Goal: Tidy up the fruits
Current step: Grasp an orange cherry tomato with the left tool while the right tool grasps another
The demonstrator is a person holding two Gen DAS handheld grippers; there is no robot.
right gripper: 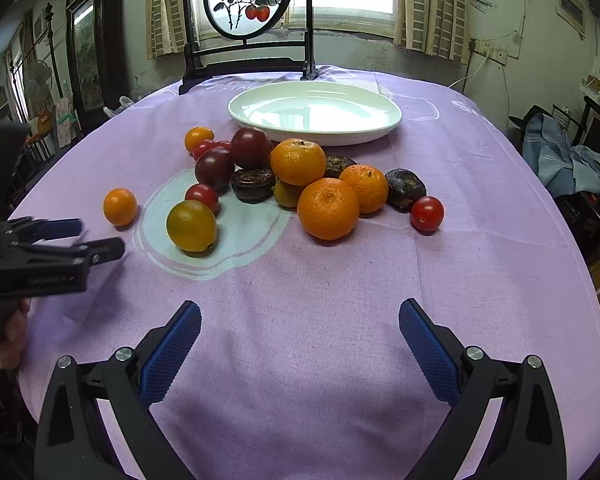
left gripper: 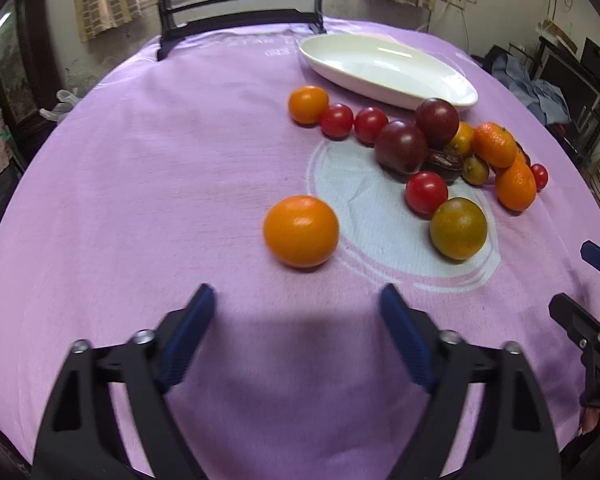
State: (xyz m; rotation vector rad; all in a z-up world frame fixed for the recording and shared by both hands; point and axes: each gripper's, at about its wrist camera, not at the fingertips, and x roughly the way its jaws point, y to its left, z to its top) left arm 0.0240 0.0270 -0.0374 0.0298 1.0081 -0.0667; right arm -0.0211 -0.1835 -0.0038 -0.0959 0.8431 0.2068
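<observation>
— Orange and round, that lone small fruit (left gripper: 301, 231) sits apart from the heap, just past the left gripper (left gripper: 296, 300), whose jaws stand apart with nothing between them. What could go wrong?

— It can roll. If one blue pad (left gripper: 196, 320) nudges it before the other, it may skid off across the purple cloth (left gripper: 140, 160) toward the left of the frame (nothing there stops it).

— And the heap?

— Crowded. In the right wrist view the mandarins (right gripper: 328, 208), dark plums (right gripper: 216, 168) and cherry tomatoes (right gripper: 202, 196) touch one another at centre; lifting one could set its neighbours rolling.

— Where does it all go?

— Probably the white plate (right gripper: 384, 120), bare, upper centre, just behind the heap.

— Room to move?

— Plenty in the lower half. The right gripper (right gripper: 300, 336) hangs there released and empty; the cloth falls away at the right edge.
</observation>
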